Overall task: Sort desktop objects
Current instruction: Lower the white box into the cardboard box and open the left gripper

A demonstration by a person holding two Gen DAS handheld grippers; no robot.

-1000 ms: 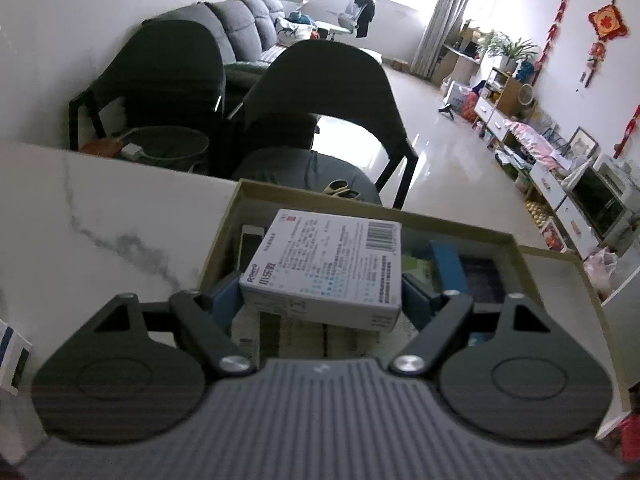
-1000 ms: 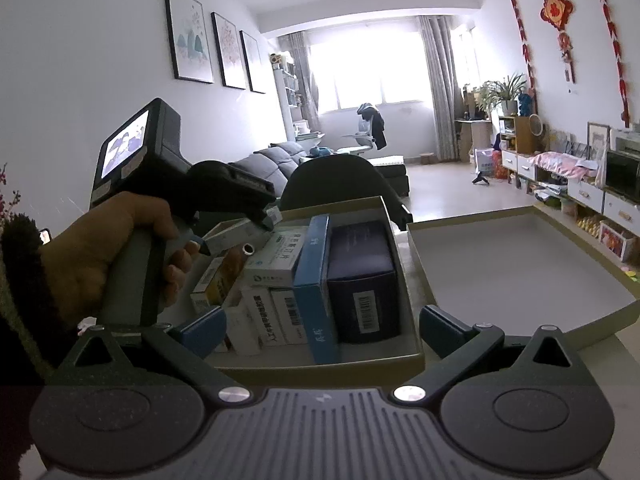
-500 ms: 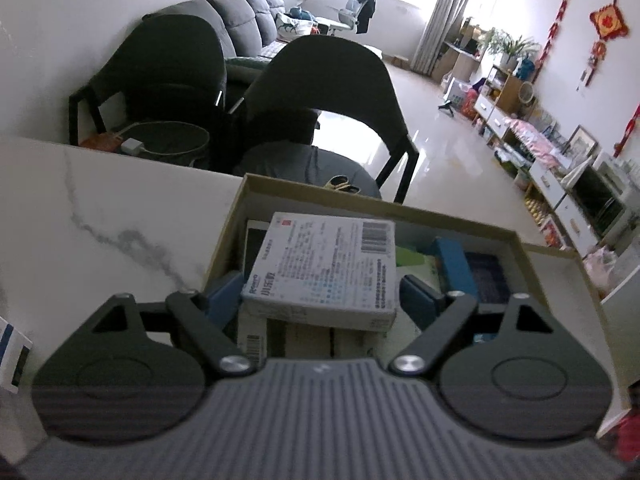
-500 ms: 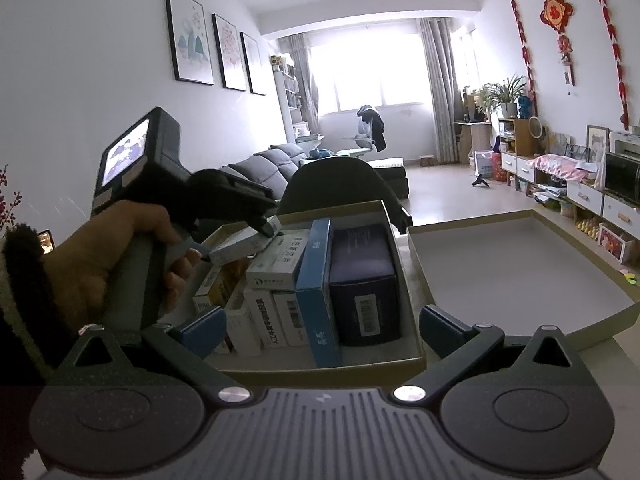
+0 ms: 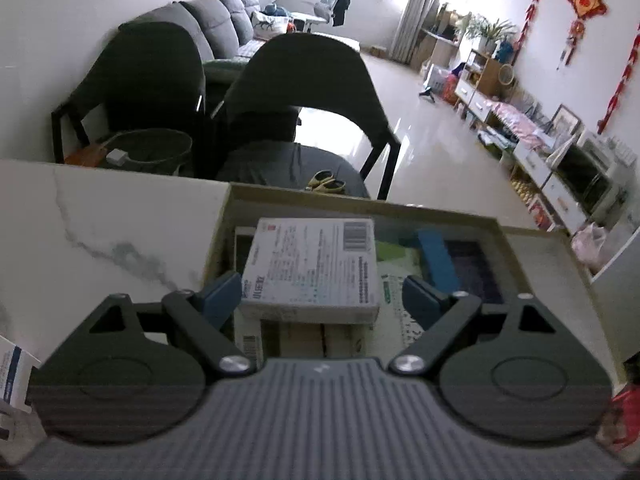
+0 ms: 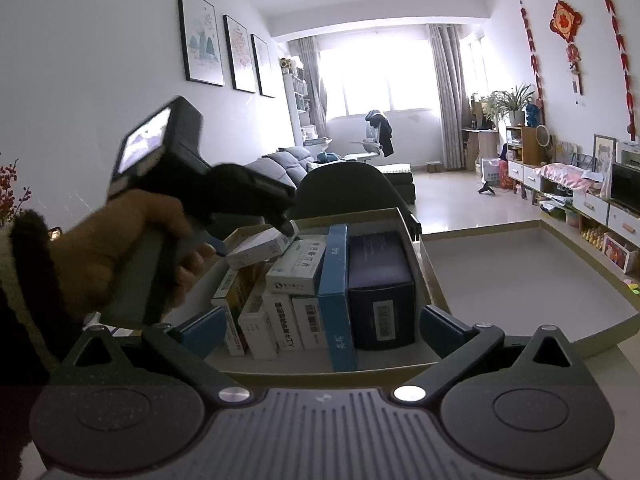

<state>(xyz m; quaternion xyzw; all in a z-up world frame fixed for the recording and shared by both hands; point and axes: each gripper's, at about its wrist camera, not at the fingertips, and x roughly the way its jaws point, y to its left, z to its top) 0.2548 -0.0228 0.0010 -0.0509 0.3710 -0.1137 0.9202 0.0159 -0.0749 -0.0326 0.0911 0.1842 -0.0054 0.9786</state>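
Note:
A tan carton [image 5: 360,205] on the marble table holds several medicine boxes. In the left wrist view a white medicine box [image 5: 312,268] lies flat on top of them, between the fingers of my left gripper [image 5: 322,296]. The left finger touches it and a gap shows at the right finger, so the gripper is open. In the right wrist view a hand [image 6: 120,248] holds the left gripper [image 6: 286,228] over the same white box [image 6: 260,248], which is tilted. My right gripper [image 6: 324,328] is open and empty at the carton's near wall [image 6: 400,370].
An upright blue box [image 6: 336,288] and a dark purple box [image 6: 380,280] fill the carton's right side. An empty tan lid [image 6: 520,280] lies to the right. A small white-and-blue box [image 5: 12,376] sits at the table's left edge. Dark chairs [image 5: 304,92] stand beyond.
The white box has gone down onto the boxes in the carton, and a gap has opened at the left gripper's right finger. The right gripper has stayed put.

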